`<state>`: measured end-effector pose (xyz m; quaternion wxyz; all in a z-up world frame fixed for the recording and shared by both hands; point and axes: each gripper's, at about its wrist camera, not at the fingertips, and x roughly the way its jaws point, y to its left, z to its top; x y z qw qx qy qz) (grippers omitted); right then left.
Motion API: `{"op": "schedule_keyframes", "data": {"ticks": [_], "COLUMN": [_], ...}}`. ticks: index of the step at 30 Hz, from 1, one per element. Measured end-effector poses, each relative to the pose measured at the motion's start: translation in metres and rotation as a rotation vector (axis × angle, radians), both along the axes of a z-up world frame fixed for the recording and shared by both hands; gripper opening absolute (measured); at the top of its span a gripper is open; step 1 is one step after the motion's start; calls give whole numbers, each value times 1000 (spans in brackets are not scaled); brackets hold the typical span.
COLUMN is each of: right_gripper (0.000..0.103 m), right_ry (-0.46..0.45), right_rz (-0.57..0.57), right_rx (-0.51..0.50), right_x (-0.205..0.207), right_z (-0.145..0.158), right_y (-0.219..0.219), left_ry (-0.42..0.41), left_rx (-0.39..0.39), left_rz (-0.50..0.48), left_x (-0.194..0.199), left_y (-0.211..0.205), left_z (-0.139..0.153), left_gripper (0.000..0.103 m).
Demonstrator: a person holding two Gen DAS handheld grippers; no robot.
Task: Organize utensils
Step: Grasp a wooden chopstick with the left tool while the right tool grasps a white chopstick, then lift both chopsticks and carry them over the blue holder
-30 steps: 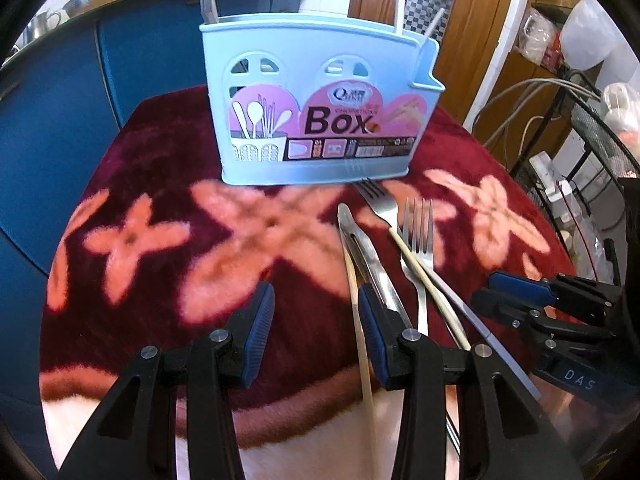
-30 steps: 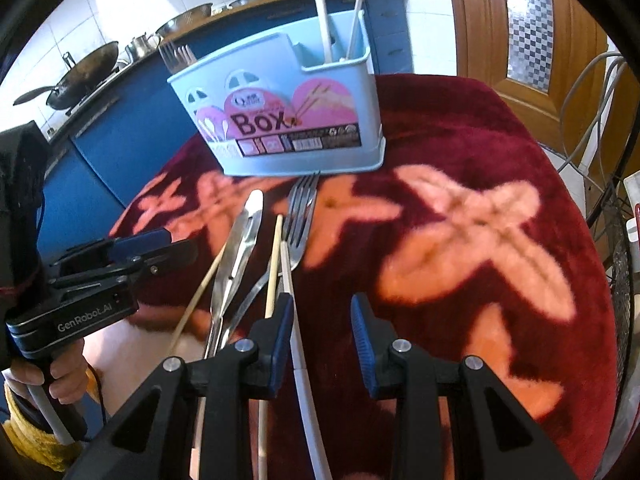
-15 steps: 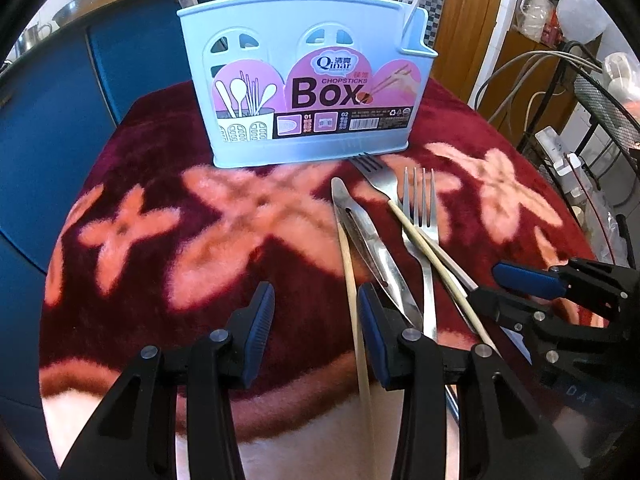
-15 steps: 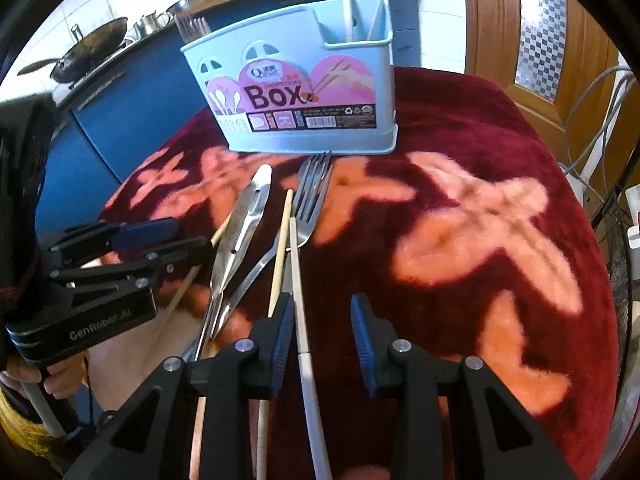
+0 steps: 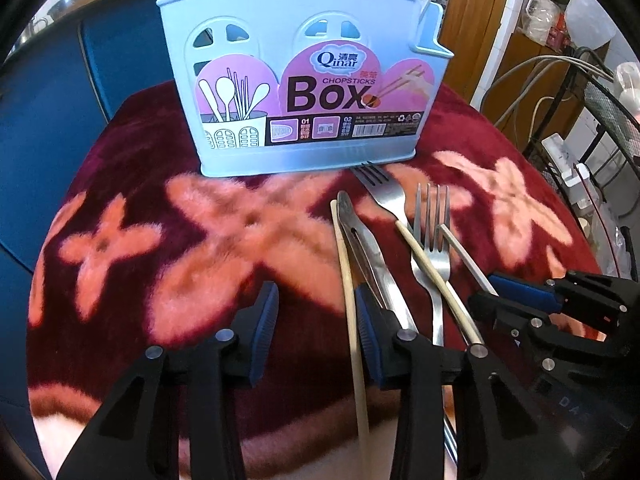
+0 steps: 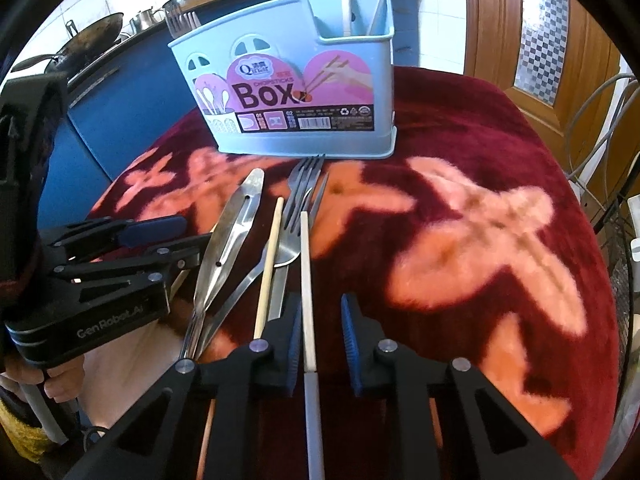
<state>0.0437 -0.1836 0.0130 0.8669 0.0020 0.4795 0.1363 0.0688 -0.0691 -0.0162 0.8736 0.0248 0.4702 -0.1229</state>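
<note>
Up front in the left wrist view, the left gripper [image 5: 316,332] hangs low over the dark red flowered blanket [image 5: 120,240] with its jaws spread and nothing between them. Its right-hand pad [image 5: 366,336] sits just beside a wooden chopstick [image 5: 352,312] and over the handle end of the steel tongs-like utensil [image 5: 360,236]. Further right lie two forks [image 5: 430,240], crossed by a second wooden chopstick [image 5: 436,276] and a white chopstick [image 5: 460,252]. Behind the cluster stands the light blue chopsticks box [image 5: 304,92], upright, with the tines of one fork almost touching its base. The right gripper [image 5: 520,300] shows at the right edge.

Next, in the right wrist view, the right gripper [image 6: 320,336] is parted too, straddling the white chopstick [image 6: 307,280], which runs between the pads close to the left one; neither pad presses on it. Left of it lie the wooden chopstick [image 6: 269,264], the forks [image 6: 300,200] and the steel utensil [image 6: 236,232]. The box [image 6: 288,92] stands beyond, holding two white chopsticks [image 6: 345,0] in its narrow right compartment and fork tines [image 6: 176,20] at its left end. The left gripper [image 6: 168,236] reaches in from the left.
</note>
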Motion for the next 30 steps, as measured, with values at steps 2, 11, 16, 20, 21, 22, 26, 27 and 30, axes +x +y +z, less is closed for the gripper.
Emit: {"op": "schedule_keyframes", "data": {"ticks": [2, 11, 16, 20, 21, 22, 26, 27, 30], "right_gripper": [19, 15, 7, 6, 6, 6, 6, 6, 6], "right_ry": [6, 22, 29, 15, 11, 7, -50, -73, -137], "right_rz": [-1, 5, 3, -2, -5, -6, -12, -13, -17], "right_rx": [7, 26, 43, 100, 116, 125, 159, 171, 190], "right_x": [3, 15, 21, 21, 21, 21, 15, 12, 7], "right_z": [0, -1, 1, 4, 6, 7, 19, 23, 37], "right_y": [-1, -2, -5, -10, -12, -12, -16, -17, -18], "left_ry": [2, 4, 20, 32, 34, 34, -3, -16, -67], "left_rx": [3, 48, 32, -21, -36, -52, -115, -127, -169], "left_rz": [-3, -27, -38, -32, -27, -24, -4, -1, 10], "left_x": [4, 16, 24, 27, 27, 26, 21, 20, 16], "left_y": [-1, -10, -13, -13, -12, -10, -3, 0, 4], "left_z": [0, -1, 2, 4, 5, 6, 17, 21, 37], "left_gripper": [37, 28, 11, 3, 2, 2, 2, 2, 2]}}
